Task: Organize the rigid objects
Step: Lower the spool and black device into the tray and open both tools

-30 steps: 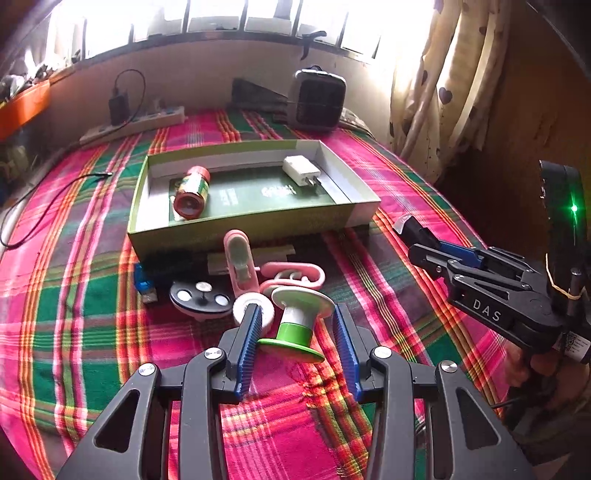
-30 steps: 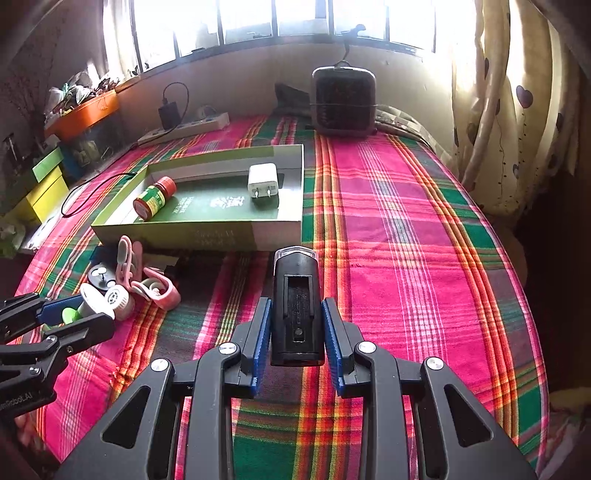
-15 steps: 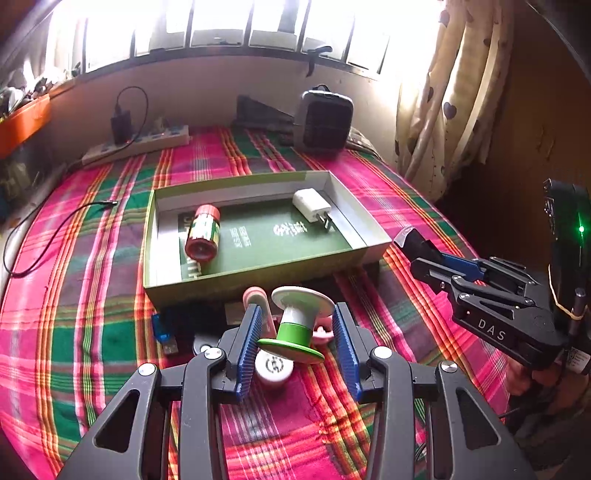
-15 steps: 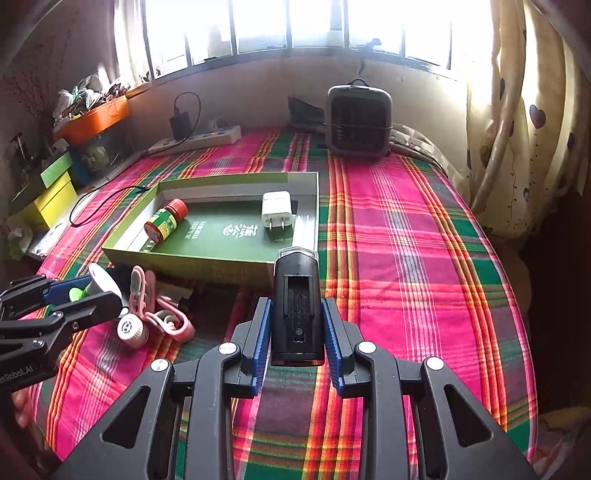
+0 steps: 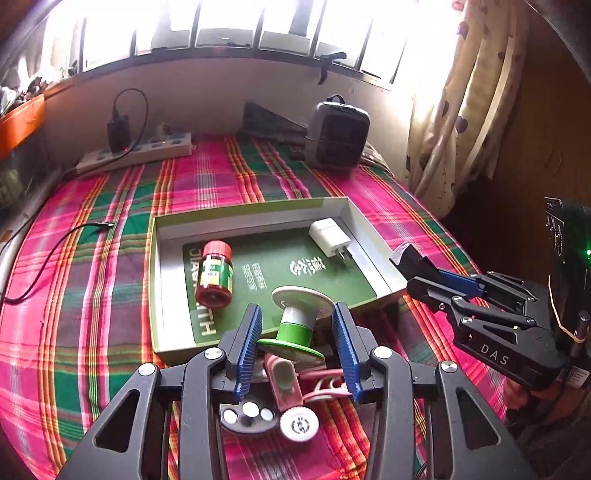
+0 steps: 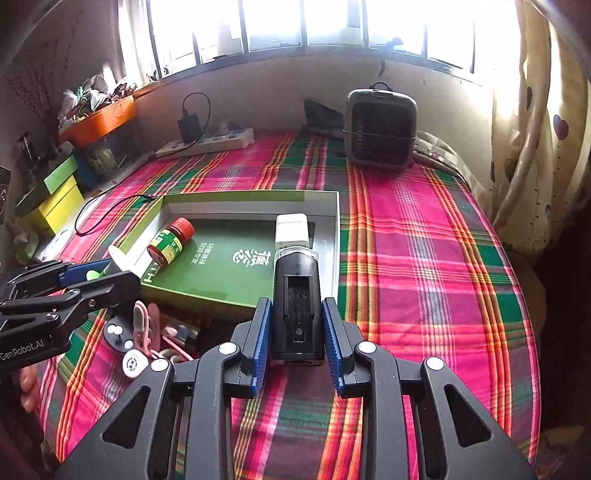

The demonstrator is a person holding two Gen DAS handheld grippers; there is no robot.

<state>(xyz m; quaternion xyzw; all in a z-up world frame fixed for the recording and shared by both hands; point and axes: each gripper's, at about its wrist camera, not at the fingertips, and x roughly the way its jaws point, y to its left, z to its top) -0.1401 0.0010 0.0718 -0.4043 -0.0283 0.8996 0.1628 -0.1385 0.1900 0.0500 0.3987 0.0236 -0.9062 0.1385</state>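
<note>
Spool [image 5: 297,326] sits clamped by its green flange in my left gripper [image 5: 298,350] — light, stiff, slippery; green box [image 5: 166,354] at twelve o'clock. Right gripper [image 6: 295,341] pinches black case [image 6: 296,306] — rigid.

Bright barred window [image 6: 295,22] across the far wall, glare washing out the panes. Heart-patterned cream curtain [image 6: 532,122] at right. Pink-green plaid bedspread [image 6: 424,258] below. Small dark heater [image 6: 380,129] and white power strip [image 6: 207,144] along the wall.
</note>
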